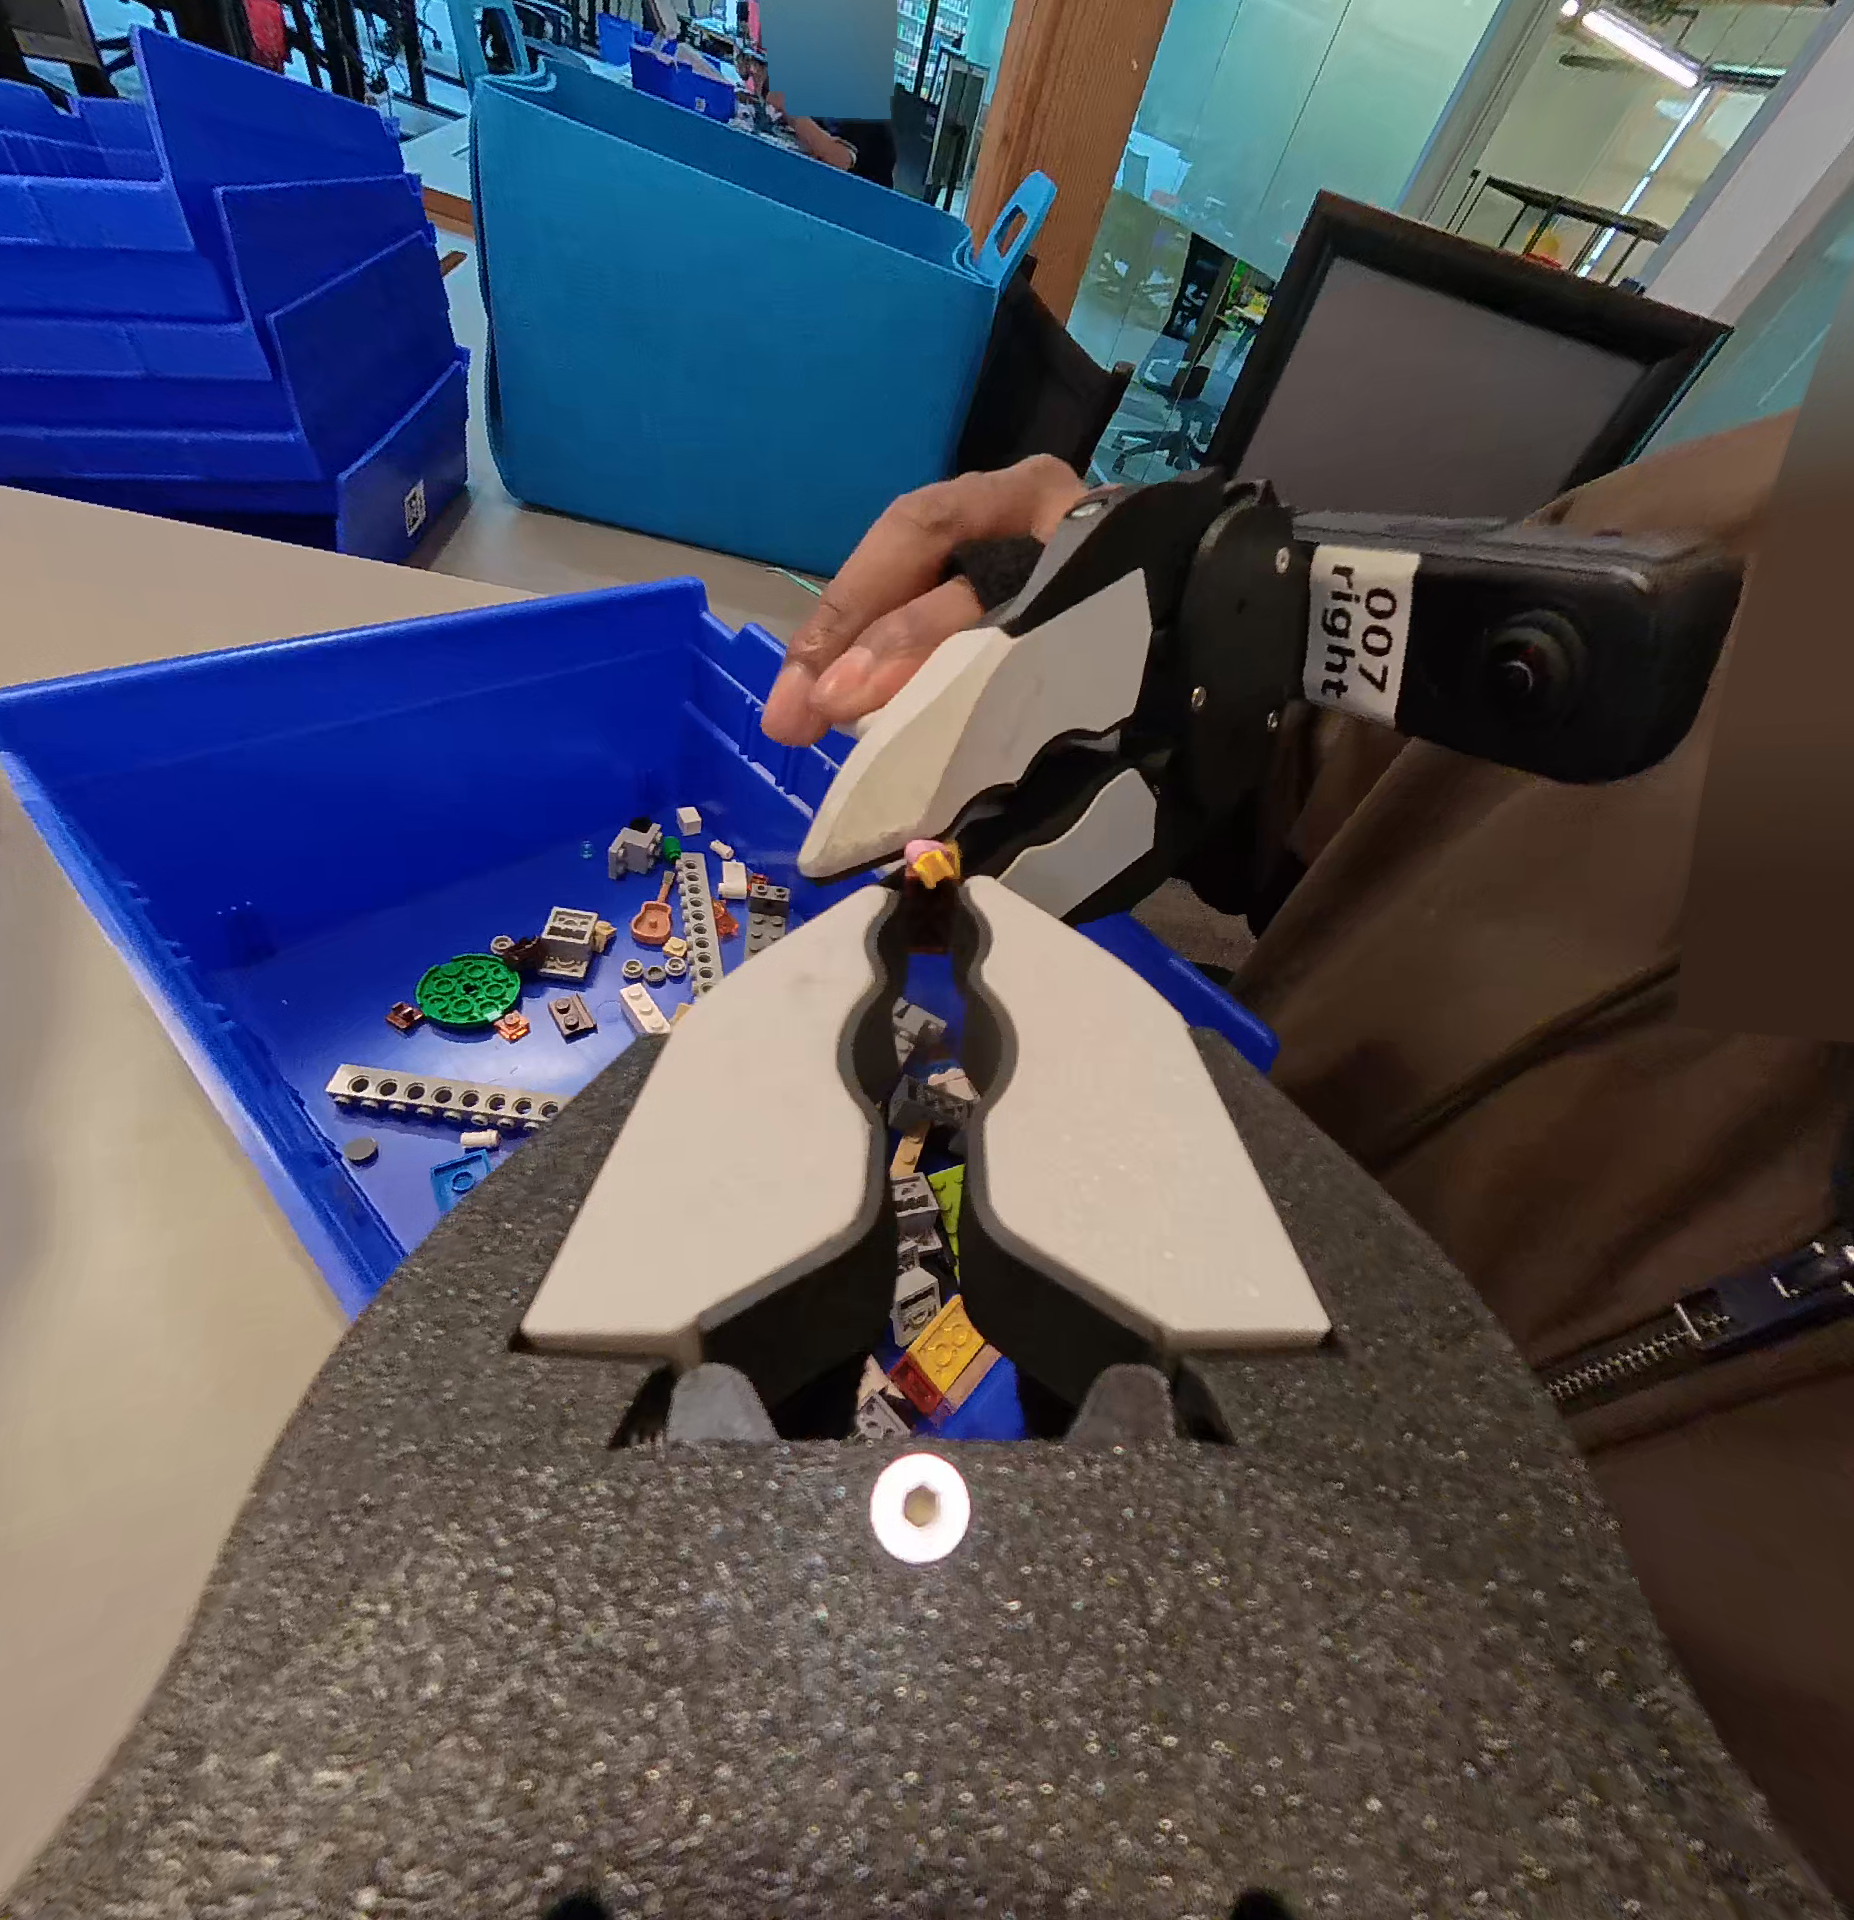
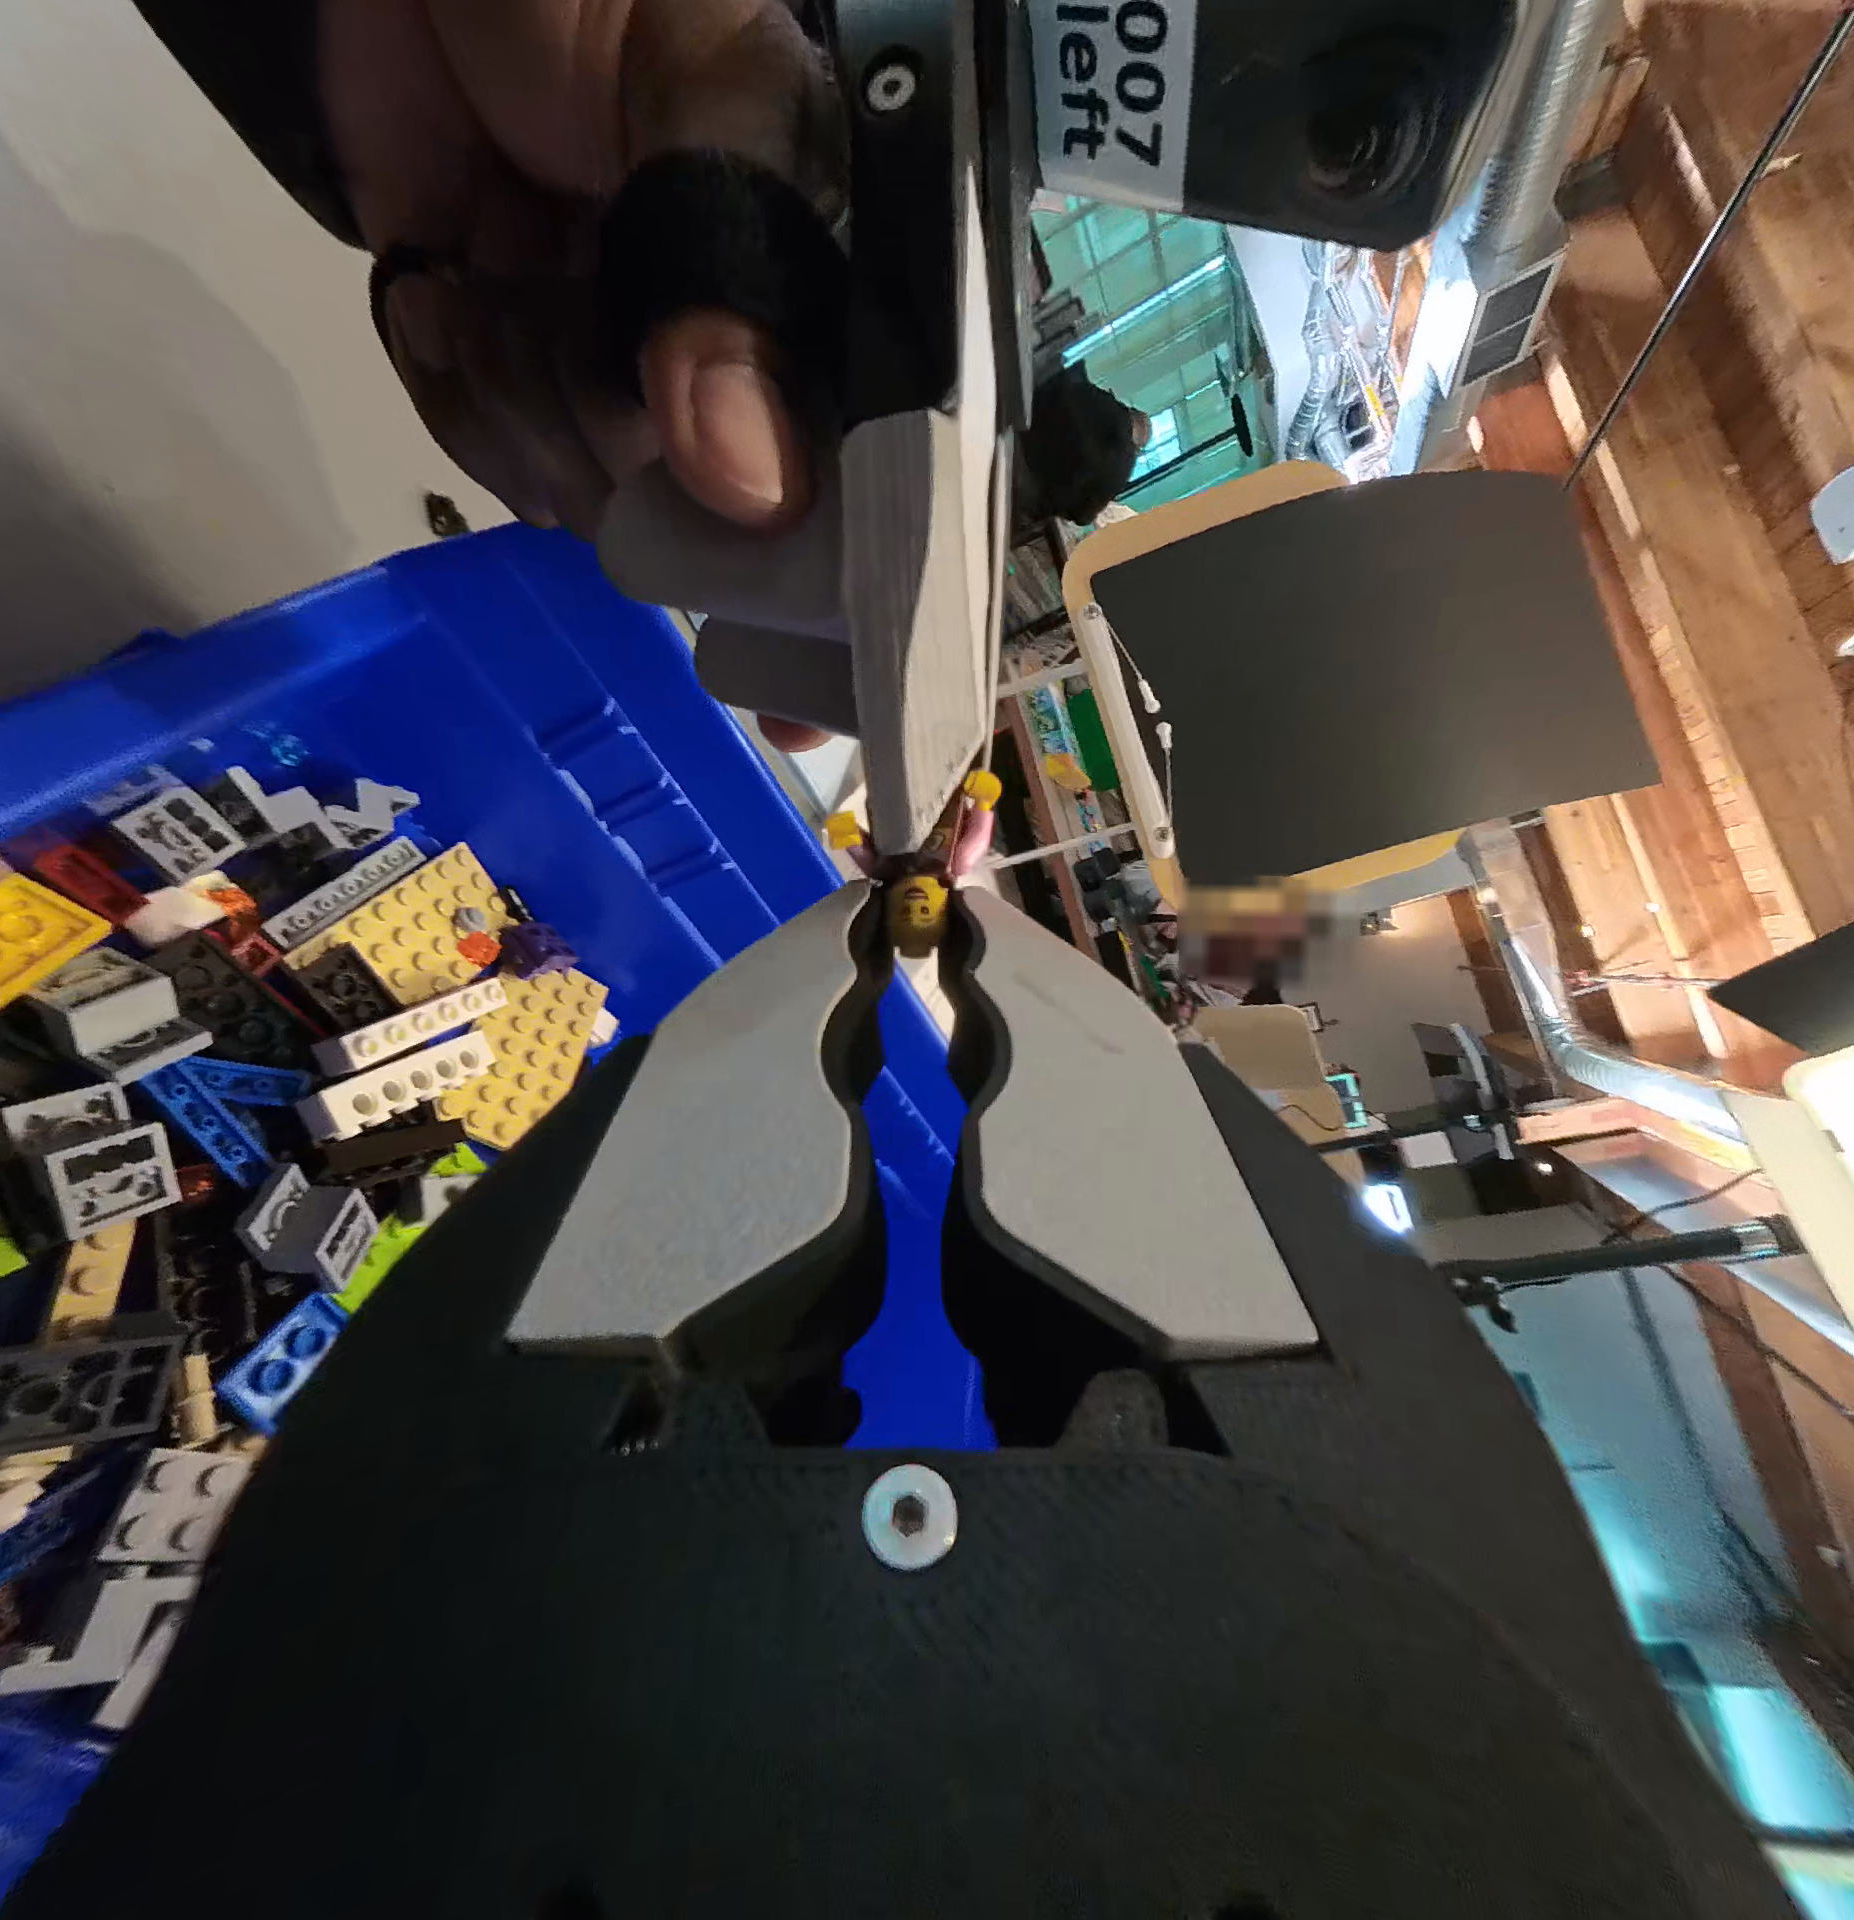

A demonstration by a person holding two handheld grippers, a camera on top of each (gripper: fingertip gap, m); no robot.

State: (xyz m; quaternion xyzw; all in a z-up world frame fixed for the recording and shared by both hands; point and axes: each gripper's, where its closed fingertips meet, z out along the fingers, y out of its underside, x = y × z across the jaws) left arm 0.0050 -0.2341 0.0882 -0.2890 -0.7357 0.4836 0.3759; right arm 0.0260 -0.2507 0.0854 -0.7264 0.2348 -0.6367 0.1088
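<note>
Above the blue bin (image 1: 279,748), at the centre of both wrist views, we log one toy minifigure (image 2: 918,914) shared between two grippers.

Item one, at nine o'clock: loose building bricks on the bin floor, hard glossy plastic. We note a green round studded plate (image 1: 468,992), a grey perforated beam (image 1: 445,1096), and a small tan guitar piece (image 1: 653,916). The right wrist view shows a denser heap with tan studded plates (image 2: 424,914) and white bricks.

Item two, centre: the left gripper (image 1: 928,899), grey matte fingers with black wavy inner pads, narrowed almost fully onto the figure's dark lower body; pads appear pressed to it on both sides.

Item three, at twelve o'clock of that gripper: the right gripper (image 1: 918,857), held by a hand (image 1: 902,613), with its tips at the figure's upper end. In its own view the right gripper (image 2: 918,909) sits nearly closed on the yellow head, pads pinching it from either side. Pink arms and yellow hands stick out between the two tools.

Step in hand, as we judge it: both tools grip opposite ends of one small figure, well clear of the bin floor. Any next move would call for steady, opposed grips, since the parts are small, smooth and slippery.

Item four, at three o'clock: a brown jacket sleeve (image 1: 1525,987) with a metal zip.
</note>
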